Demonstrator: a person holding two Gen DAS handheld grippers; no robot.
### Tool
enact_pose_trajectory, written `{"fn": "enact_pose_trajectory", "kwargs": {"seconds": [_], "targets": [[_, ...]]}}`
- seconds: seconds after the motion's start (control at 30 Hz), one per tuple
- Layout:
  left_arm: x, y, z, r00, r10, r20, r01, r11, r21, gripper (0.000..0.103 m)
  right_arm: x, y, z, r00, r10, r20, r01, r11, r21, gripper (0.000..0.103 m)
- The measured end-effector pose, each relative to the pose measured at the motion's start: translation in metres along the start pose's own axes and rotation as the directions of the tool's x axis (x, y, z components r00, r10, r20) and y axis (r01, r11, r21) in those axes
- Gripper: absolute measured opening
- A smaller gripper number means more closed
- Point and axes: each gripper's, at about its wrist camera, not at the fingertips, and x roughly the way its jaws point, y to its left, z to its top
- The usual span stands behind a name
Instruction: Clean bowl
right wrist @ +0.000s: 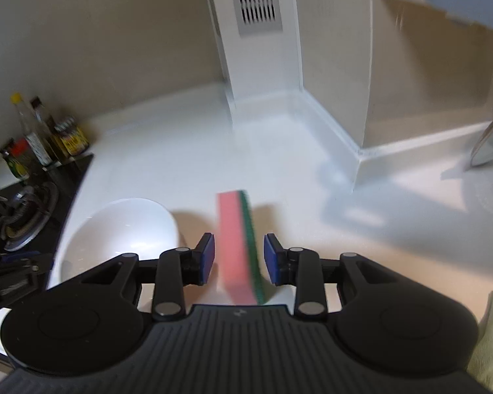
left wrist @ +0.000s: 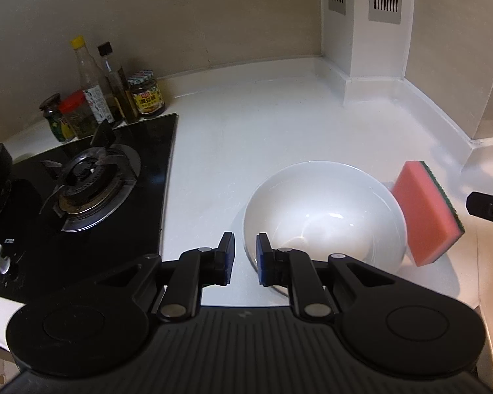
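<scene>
A white bowl [left wrist: 325, 210] sits on the white counter, also in the right wrist view [right wrist: 121, 229]. My left gripper [left wrist: 245, 256] is open, its jaws standing either side of the bowl's near rim without closing on it. A pink sponge with a green scouring side [left wrist: 427, 213] stands on edge against the bowl's right side. In the right wrist view the sponge [right wrist: 238, 246] stands between the fingers of my right gripper [right wrist: 239, 259], which is open with gaps on both sides. The right gripper's tip [left wrist: 489, 210] shows at the left wrist view's right edge.
A black gas hob [left wrist: 82, 190] lies left of the bowl. Bottles and jars [left wrist: 108, 95] stand behind it by the wall. A white boxed column with vents [left wrist: 364, 32] stands at the back corner. A metal object [right wrist: 489, 144] is at far right.
</scene>
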Motion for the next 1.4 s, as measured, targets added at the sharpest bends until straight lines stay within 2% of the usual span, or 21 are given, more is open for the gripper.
{"fn": "enact_pose_trajectory", "kwargs": {"seconds": [0.1, 0.3, 0.43, 0.5, 0.67, 0.87, 0.93, 1.03, 1.1, 1.4], "targets": [[-0.018, -0.007, -0.012, 1.0, 0.017, 0.005, -0.017, 0.999, -0.03, 0.016, -0.016, 0.005, -0.016, 0.999, 0.0, 0.042, 0.002, 0.999, -0.045, 0.028], [-0.052, -0.02, -0.046, 1.0, 0.026, 0.016, -0.025, 0.998, -0.064, 0.016, -0.04, 0.008, -0.056, 0.998, -0.004, 0.071, 0.016, 0.985, -0.173, 0.028], [-0.071, -0.031, -0.078, 1.0, 0.014, -0.018, -0.015, 0.998, -0.063, 0.016, -0.06, 0.005, -0.085, 0.991, -0.014, 0.133, 0.045, 0.971, -0.237, 0.028], [-0.077, -0.033, -0.087, 0.999, 0.023, -0.024, -0.024, 0.998, -0.062, 0.016, -0.075, 0.001, -0.093, 0.983, 0.003, 0.185, 0.045, 0.965, -0.257, 0.028], [-0.099, -0.035, -0.108, 0.999, 0.031, -0.021, -0.033, 0.995, -0.094, 0.016, -0.106, -0.007, -0.099, 0.969, 0.005, 0.247, 0.071, 0.953, -0.294, 0.028], [-0.121, -0.03, -0.121, 0.998, 0.06, 0.004, -0.059, 0.992, -0.112, 0.016, -0.121, -0.006, -0.098, 0.976, 0.06, 0.21, -0.007, 0.969, -0.245, 0.028], [-0.124, -0.028, -0.122, 0.998, 0.064, 0.009, -0.063, 0.991, -0.116, 0.016, -0.12, -0.001, -0.098, 0.978, 0.053, 0.203, -0.006, 0.974, -0.225, 0.028], [-0.13, -0.025, -0.124, 0.997, 0.071, 0.017, -0.069, 0.99, -0.124, 0.016, -0.11, 0.006, -0.095, 0.991, 0.041, 0.127, -0.017, 0.984, -0.179, 0.028], [-0.133, -0.022, -0.126, 0.997, 0.074, 0.025, -0.07, 0.99, -0.126, 0.016, -0.108, 0.008, -0.096, 0.994, 0.035, 0.107, -0.017, 0.986, -0.163, 0.028], [-0.136, -0.022, -0.128, 0.997, 0.074, 0.028, -0.07, 0.991, -0.116, 0.016, -0.11, 0.012, -0.101, 0.997, -0.004, 0.079, 0.018, 0.984, -0.179, 0.028]]}}
